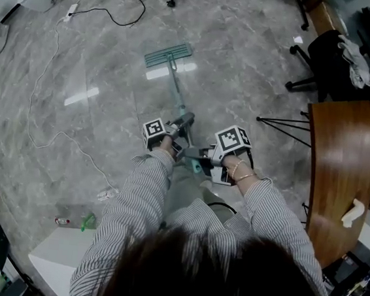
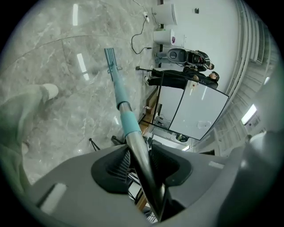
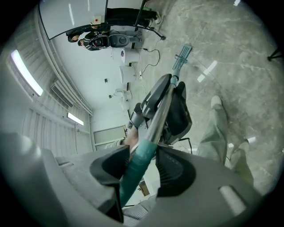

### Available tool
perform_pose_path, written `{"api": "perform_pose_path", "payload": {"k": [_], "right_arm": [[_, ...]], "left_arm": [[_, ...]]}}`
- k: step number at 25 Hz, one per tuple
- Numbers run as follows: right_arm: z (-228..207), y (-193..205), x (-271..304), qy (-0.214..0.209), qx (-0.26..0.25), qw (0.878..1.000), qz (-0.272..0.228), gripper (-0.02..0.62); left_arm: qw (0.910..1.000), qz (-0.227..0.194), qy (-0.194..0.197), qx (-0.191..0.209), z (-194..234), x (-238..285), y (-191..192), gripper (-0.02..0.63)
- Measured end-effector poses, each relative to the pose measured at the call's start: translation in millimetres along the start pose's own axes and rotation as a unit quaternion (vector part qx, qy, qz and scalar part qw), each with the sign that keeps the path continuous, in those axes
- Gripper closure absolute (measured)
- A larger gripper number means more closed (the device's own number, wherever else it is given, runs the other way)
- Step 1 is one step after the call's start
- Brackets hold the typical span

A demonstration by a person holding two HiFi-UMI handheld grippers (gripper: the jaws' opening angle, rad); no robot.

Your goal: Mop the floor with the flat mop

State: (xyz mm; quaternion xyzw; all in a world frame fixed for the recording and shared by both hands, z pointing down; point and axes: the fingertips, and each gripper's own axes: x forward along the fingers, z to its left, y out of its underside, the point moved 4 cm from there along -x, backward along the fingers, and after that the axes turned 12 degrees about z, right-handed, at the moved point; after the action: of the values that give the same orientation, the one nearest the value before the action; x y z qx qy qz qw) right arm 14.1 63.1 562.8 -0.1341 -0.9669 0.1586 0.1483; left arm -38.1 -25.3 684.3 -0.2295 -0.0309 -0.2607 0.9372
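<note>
The flat mop has a teal head (image 1: 169,55) lying flat on the grey marble floor ahead of me. Its metal handle (image 1: 175,100) slopes back to both grippers. My left gripper (image 1: 176,133) is shut on the bare metal part of the handle (image 2: 141,153), and the mop head (image 2: 110,57) shows far down the pole. Just behind it, my right gripper (image 1: 196,156) is shut on the teal grip (image 3: 138,162) at the handle's upper end. In the right gripper view the left gripper (image 3: 165,106) sits further along the pole, with the mop head (image 3: 182,54) beyond it.
A curved wooden table (image 1: 341,167) stands at the right, with black tripod legs (image 1: 279,124) and an office chair (image 1: 332,61) near it. Cables (image 1: 47,83) trail across the left floor. A white box (image 1: 62,249) and a small bottle (image 1: 64,221) sit at lower left.
</note>
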Motion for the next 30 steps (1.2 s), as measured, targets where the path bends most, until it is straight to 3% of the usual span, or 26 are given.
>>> {"api": "perform_pose_path", "payload": {"k": [3, 7, 16, 20, 25, 30], "right_arm": [[-24, 56, -1, 0.010, -0.004, 1.000, 0.012, 0.410], [-48, 124, -9, 0.009, -0.008, 1.000, 0.028, 0.410], [-93, 258, -2, -0.003, 0.014, 0.999, 0.037, 0.417], [-104, 306, 1, -0.019, 0.021, 0.999, 0.039, 0.417], [-101, 339, -11, -0.032, 0.041, 0.998, 0.027, 0.417], [-94, 335, -26, -0.041, 0.048, 0.998, 0.001, 0.416]], "left_arm": [[0.9996, -0.014, 0.022, -0.007, 34, -10, 51, 0.468], [0.9972, -0.032, 0.058, -0.033, 49, -16, 126, 0.468], [0.9985, 0.009, 0.036, -0.041, 110, -48, 250, 0.471], [0.9971, 0.071, -0.021, -0.016, 137, -61, 290, 0.474], [0.9922, 0.115, -0.024, -0.041, 142, -61, 327, 0.488], [0.9896, 0.141, -0.016, -0.025, 125, -50, 330, 0.480]]}}
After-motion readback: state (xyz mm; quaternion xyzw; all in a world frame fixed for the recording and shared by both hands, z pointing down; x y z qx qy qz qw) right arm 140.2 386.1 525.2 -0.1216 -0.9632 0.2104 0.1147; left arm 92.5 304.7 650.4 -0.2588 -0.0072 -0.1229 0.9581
